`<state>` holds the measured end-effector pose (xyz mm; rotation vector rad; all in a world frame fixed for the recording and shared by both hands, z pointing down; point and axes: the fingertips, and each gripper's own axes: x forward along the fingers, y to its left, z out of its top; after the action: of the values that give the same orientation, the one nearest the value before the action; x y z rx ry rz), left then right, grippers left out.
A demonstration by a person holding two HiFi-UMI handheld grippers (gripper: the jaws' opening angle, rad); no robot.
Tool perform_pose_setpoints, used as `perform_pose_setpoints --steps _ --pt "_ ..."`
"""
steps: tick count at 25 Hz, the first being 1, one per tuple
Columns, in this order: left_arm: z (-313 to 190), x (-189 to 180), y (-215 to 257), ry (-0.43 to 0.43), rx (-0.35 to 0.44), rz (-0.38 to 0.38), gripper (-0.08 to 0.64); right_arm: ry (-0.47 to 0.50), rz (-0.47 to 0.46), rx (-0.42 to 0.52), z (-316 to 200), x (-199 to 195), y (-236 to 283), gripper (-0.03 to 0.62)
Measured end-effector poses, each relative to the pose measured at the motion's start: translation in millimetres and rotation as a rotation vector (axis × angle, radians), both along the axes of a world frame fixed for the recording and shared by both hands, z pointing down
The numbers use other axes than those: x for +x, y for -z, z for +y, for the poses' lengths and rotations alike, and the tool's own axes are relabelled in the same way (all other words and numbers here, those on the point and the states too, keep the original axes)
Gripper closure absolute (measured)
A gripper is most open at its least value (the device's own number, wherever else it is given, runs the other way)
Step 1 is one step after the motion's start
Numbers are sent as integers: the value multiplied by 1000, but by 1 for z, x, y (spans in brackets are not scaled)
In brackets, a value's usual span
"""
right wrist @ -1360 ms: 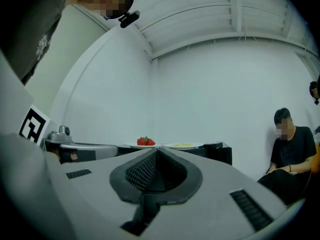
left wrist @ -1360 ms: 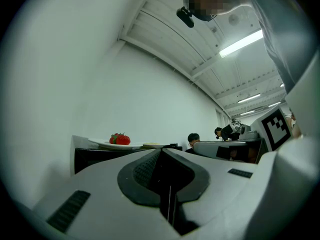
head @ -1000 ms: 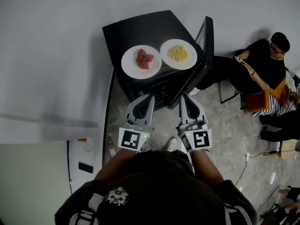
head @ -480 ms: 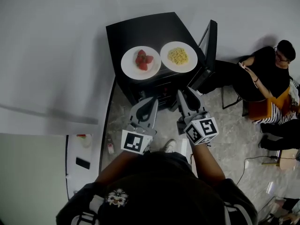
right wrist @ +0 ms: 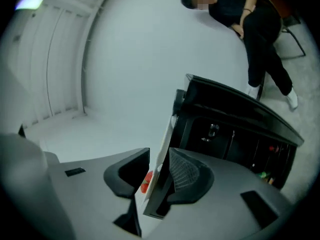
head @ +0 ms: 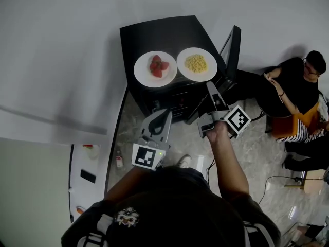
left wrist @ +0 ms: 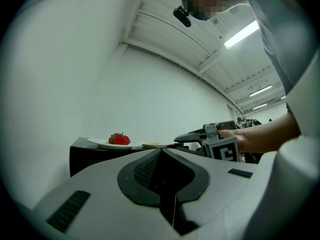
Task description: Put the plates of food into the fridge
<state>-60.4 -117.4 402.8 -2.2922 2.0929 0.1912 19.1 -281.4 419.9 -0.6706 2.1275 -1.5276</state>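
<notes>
Two white plates stand on top of the black fridge: one with strawberries, one with pasta. The fridge door stands open at the right. My right gripper is rolled on its side, its tips just before the pasta plate's near rim. Its jaws have just been opening. In the right gripper view they stand apart, with a white plate rim and a strawberry showing in the gap, unpressed. My left gripper hangs back, shut and empty.
A person sits on a chair to the right of the open door. A low white counter with small items lies at the left. A cable runs over the stone floor. Shelves inside the fridge hold small items.
The right gripper rolled onto its side and moved forward and right toward the pasta plate, and its jaws opened. The left gripper stayed about where it was.
</notes>
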Motion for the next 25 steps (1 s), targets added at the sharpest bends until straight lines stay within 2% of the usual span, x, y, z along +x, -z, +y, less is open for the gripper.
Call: perform_pose_setpoints --steps 3,6,9,14,17,25 --pt "-3 -2 -1 10 -7 10 537 11 -78 -90 -13 -6 -2 469" --pt "-7 -4 6 24 7 24 537 29 -115 -120 -21 -11 3 466" --pt "-7 -6 9 29 10 26 537 30 -123 -154 -24 -13 4 466" --pt "-11 -11 11 35 18 74 537 -3 -141 -200 -30 -16 0 471" --pt "-13 -11 13 33 26 79 537 -20 -128 -222 -32 -17 -5 535" --pt "-14 -18 17 47 26 93 537 -36 -126 -256 -32 -12 -10 551"
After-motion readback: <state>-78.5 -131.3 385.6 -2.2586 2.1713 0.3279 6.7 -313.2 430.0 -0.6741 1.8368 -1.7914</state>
